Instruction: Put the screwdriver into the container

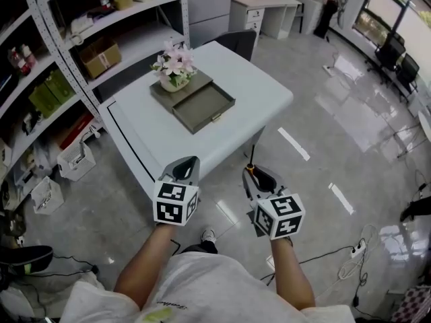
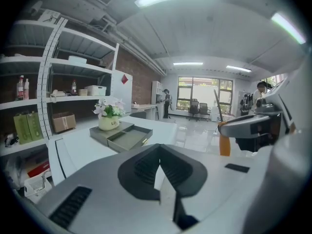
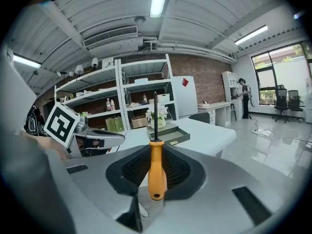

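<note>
My right gripper [image 1: 252, 171] is shut on a screwdriver [image 3: 156, 165] with an orange handle and a black shaft that points forward and up. The same screwdriver [image 1: 251, 161] shows in the head view, its shaft aimed at the table's near edge. The container is a grey box with an open drawer [image 1: 204, 104] on the white table [image 1: 262, 93]; the drawer [image 2: 129, 138] looks empty. My left gripper [image 1: 186, 169] is shut with nothing in it, beside the right one, short of the table.
A pot of pink flowers [image 1: 174, 68] stands on the grey box. Metal shelves [image 1: 60, 52] with boxes and bottles line the left. A dark chair [image 1: 237, 42] sits behind the table. Cables and a power strip [image 1: 353, 251] lie on the glossy floor at right.
</note>
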`<state>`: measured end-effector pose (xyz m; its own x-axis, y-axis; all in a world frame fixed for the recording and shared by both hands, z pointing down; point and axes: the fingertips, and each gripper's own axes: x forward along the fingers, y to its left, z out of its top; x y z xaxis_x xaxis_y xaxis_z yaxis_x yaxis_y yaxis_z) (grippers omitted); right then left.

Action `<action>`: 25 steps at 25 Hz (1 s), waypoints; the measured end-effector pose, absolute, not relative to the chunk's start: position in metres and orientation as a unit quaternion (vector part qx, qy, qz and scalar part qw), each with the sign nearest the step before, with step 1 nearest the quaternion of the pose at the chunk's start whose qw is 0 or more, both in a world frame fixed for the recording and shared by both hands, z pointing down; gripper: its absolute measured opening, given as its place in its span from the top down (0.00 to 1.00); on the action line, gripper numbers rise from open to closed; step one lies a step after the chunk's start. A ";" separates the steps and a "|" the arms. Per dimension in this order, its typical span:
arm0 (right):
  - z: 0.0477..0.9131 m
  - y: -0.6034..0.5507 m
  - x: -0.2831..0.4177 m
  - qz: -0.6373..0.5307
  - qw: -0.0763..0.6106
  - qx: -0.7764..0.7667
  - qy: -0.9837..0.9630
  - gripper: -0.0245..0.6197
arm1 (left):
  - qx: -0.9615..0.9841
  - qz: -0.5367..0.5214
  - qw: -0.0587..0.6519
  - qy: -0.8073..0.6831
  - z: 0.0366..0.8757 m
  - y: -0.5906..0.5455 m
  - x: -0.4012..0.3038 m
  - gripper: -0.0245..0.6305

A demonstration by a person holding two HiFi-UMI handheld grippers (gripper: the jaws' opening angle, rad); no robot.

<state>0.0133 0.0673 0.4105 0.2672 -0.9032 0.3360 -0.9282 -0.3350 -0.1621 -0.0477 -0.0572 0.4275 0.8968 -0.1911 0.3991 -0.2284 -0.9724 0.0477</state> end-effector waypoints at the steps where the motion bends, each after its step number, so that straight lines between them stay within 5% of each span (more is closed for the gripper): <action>1: 0.410 0.062 0.017 0.188 0.035 0.796 -0.575 0.85 | 0.973 0.200 0.049 -0.106 0.428 -0.062 -0.044 0.96; 25: 0.415 -0.044 0.074 0.182 0.081 0.774 -0.602 0.85 | 0.967 0.205 0.076 -0.134 0.450 -0.159 -0.002 0.96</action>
